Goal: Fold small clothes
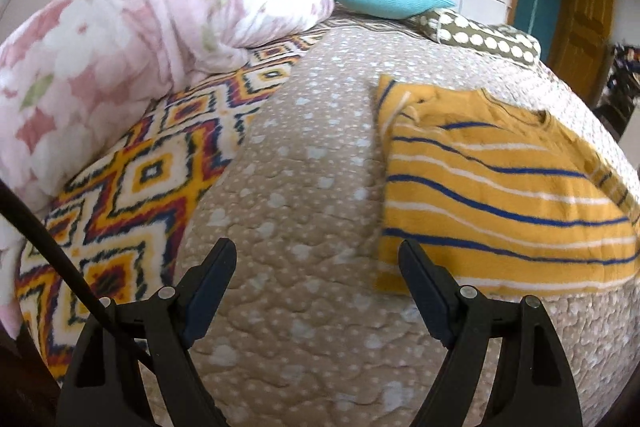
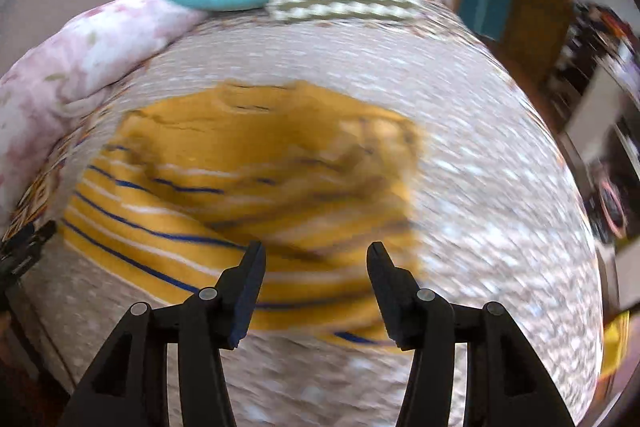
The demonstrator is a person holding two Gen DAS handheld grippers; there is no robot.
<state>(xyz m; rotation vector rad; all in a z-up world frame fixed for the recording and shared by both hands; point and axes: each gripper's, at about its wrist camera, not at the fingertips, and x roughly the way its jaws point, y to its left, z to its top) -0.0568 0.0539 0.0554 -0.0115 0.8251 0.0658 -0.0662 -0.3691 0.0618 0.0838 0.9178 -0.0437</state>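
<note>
Here the left gripper (image 1: pixel 318 259) stands wide and empty at lower centre, over the quilted bed cover (image 1: pixel 304 155), the yellow striped shirt (image 1: pixel 500 187) lying to its right. The right gripper (image 2: pixel 316 261), half open and holding nothing, hangs directly over the shirt's near hem, so it is nearer. The stripes run across the frame; the collar points toward the top.

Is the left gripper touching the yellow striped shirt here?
Apart. In the left wrist view the left gripper hangs open over the bare beige quilt, with nothing between its fingers; the yellow striped shirt lies flat off to its right.
</note>
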